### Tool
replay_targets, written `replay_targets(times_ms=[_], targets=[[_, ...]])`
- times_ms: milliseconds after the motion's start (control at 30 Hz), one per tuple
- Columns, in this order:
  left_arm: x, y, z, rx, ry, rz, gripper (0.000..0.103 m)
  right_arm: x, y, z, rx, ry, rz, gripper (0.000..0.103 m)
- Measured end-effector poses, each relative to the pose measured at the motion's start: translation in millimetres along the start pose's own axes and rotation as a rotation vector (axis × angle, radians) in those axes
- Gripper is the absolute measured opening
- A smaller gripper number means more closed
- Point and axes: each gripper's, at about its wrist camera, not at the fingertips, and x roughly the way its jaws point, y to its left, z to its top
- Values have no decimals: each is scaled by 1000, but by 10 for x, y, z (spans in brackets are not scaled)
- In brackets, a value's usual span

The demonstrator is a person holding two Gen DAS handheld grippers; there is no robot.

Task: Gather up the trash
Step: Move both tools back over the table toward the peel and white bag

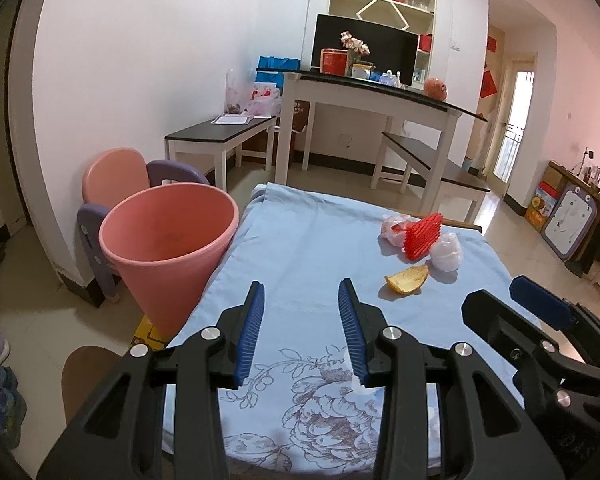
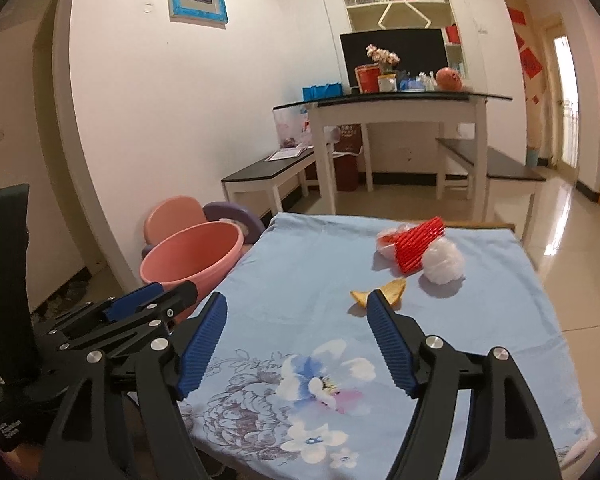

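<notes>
— Left wrist view: how far along did the collecting look?

— Barely begun, by my reading. Four bits of trash lay bunched at the right of the frame on the blue-clothed surface (image 1: 300,240) — an orange peel (image 1: 407,278), a red ribbed wrapper (image 1: 422,236), a white crumpled ball (image 1: 446,255) and a red-and-white wad (image 1: 394,227) behind the wrapper. The pink bin (image 1: 168,240) at the left of the frame showed nothing inside that I could make out.

— And the grippers?

— Both empty. The left gripper (image 1: 302,332) had its jaws apart over bare cloth; the right gripper (image 2: 296,340) stood wider, nothing between its pads, with the peel just beyond its right-hand finger in the right wrist view.

— Room to move?

— Plenty between grippers and trash — open cloth, no clutter. The bin stood off the surface's left edge, rim close against it, so each piece would have to cross that edge. The trash sat nearer the far right corner, where a careless push might have sent it off.
</notes>
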Motion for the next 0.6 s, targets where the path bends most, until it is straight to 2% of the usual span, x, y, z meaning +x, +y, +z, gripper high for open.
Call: replay_targets(times_ms=[100, 233, 467, 600], targets=[[42, 24, -1, -3, 11, 6, 39, 57, -15, 0, 2, 8, 5, 71], [109, -27, -32, 30, 27, 1, 39, 129, -93, 44, 15, 1, -36, 71], [252, -99, 16, 74, 33, -33, 39, 346, -491, 53, 110, 41, -62, 71], [407, -178, 38, 97, 60, -82, 39, 481, -764, 13, 153, 72, -100, 71]])
